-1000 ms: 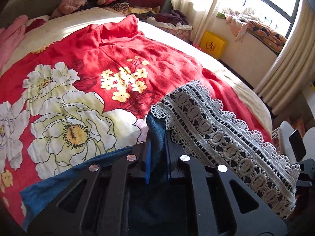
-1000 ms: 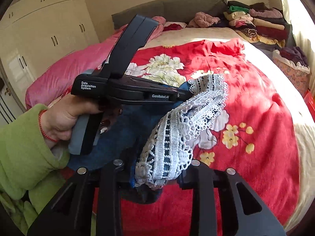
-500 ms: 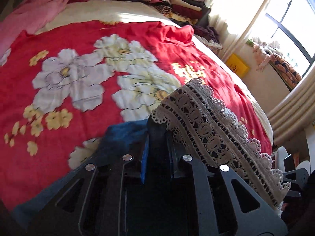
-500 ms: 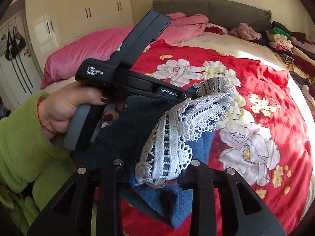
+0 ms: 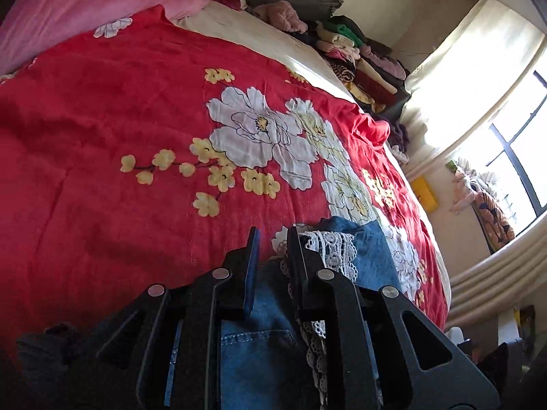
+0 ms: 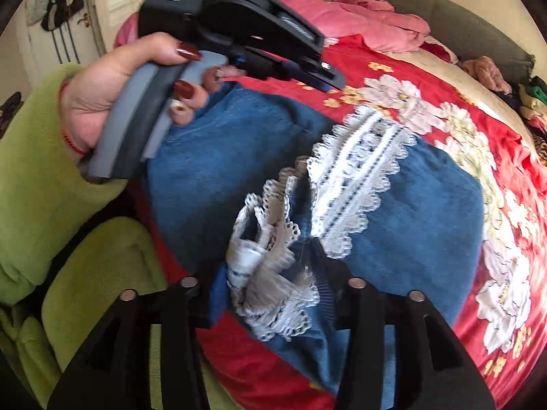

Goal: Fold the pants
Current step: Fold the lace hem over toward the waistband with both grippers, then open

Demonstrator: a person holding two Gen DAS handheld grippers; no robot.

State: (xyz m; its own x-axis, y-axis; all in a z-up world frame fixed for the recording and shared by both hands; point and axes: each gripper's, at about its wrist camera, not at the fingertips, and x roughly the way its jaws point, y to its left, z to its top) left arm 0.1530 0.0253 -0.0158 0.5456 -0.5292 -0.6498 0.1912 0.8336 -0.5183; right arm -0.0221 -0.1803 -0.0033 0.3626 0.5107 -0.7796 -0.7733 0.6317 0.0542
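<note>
The blue denim pants lie in a loose fold on the red flowered bedspread, their white lace trim bunched up on top. Over to the right gripper: its jaws are opening as we watch, one dark finger at the right of the crumpled lace and denim hem, the other low at the left. The cloth sits between them, though the pads no longer look to be pressing it; the lace there is blurred.

Now the left gripper: from its own camera the two fingers stand a narrow gap apart and nothing sits in that gap. The denim, back pocket stitching showing, lies beneath them, and the lace sits just at the right finger's outer side. The right camera shows the same gripper from the side, held in the left hand with a green sleeve, its tips clear above the bedspread, just past the far edge of the pants and touching no cloth.

A pink quilt lies at the head of the bed and a pile of folded clothes at the far corner by the curtain.
</note>
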